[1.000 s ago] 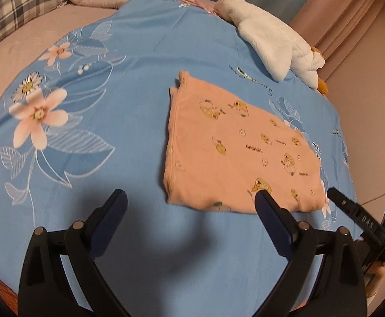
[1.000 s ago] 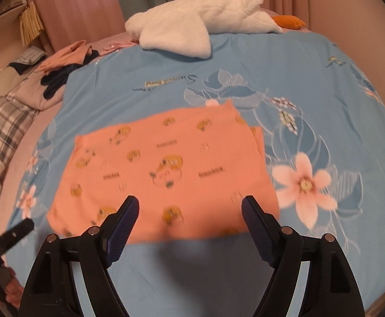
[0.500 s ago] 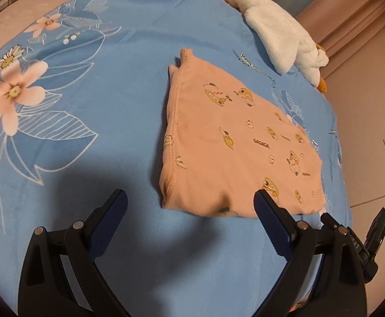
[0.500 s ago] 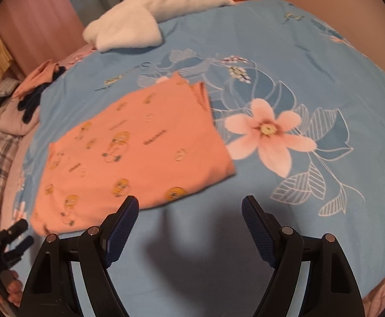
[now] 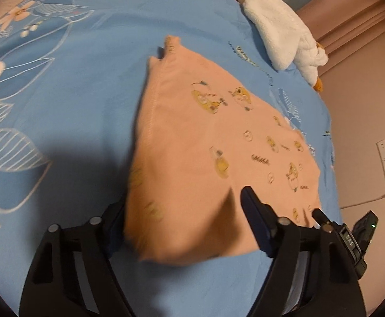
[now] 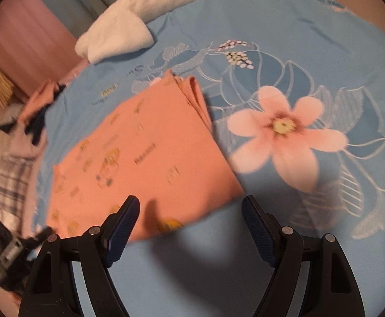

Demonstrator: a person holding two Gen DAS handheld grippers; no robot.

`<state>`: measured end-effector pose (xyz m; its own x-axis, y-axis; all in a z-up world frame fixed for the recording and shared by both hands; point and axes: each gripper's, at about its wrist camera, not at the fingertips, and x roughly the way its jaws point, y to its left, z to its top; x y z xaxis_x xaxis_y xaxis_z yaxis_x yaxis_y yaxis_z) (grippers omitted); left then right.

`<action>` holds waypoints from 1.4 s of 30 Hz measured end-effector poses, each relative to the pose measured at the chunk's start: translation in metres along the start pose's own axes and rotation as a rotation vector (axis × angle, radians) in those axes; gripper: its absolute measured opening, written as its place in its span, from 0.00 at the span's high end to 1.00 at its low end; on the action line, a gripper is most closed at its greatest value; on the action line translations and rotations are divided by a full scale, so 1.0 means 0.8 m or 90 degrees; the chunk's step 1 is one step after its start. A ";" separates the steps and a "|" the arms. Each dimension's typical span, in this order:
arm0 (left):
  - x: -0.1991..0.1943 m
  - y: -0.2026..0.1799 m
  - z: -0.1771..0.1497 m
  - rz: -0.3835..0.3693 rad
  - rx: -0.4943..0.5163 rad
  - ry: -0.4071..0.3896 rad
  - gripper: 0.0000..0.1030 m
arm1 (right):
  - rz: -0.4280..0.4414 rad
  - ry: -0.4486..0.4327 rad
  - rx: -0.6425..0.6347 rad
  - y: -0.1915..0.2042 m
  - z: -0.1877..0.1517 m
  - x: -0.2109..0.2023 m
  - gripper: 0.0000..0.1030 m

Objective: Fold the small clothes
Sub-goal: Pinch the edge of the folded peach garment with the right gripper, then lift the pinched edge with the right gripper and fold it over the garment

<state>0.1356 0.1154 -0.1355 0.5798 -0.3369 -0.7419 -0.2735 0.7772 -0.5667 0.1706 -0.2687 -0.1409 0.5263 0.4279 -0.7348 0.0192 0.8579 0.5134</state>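
Left wrist: hand-held gripper straddles orange garment corner

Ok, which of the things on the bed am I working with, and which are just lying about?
In the job:
orange garment, partly folded
left tongs, open around its near corner
right tongs, open at its near edge

Lying about:
white plush toy
clothes pile at the bed's far side
blue floral sheet, only the work surface

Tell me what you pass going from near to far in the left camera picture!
Left gripper → orange garment → white plush toy.
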 end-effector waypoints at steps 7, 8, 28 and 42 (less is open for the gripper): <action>0.025 -0.006 0.020 -0.015 -0.005 0.009 0.73 | 0.093 0.003 0.028 0.011 0.019 0.037 0.45; 0.026 -0.006 0.021 -0.011 -0.008 0.009 0.78 | 0.095 0.005 0.029 0.011 0.020 0.042 0.60; -0.098 -0.036 -0.081 -0.013 0.057 0.015 0.87 | 0.078 0.006 -0.030 0.021 -0.038 -0.082 0.88; -0.116 -0.039 -0.105 0.125 0.105 -0.019 0.57 | 0.005 0.042 -0.040 0.007 -0.072 -0.055 0.87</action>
<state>0.0261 0.0781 -0.0793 0.5502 -0.1568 -0.8202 -0.2560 0.9032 -0.3444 0.0990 -0.2667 -0.1314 0.4691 0.4504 -0.7597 -0.0391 0.8699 0.4916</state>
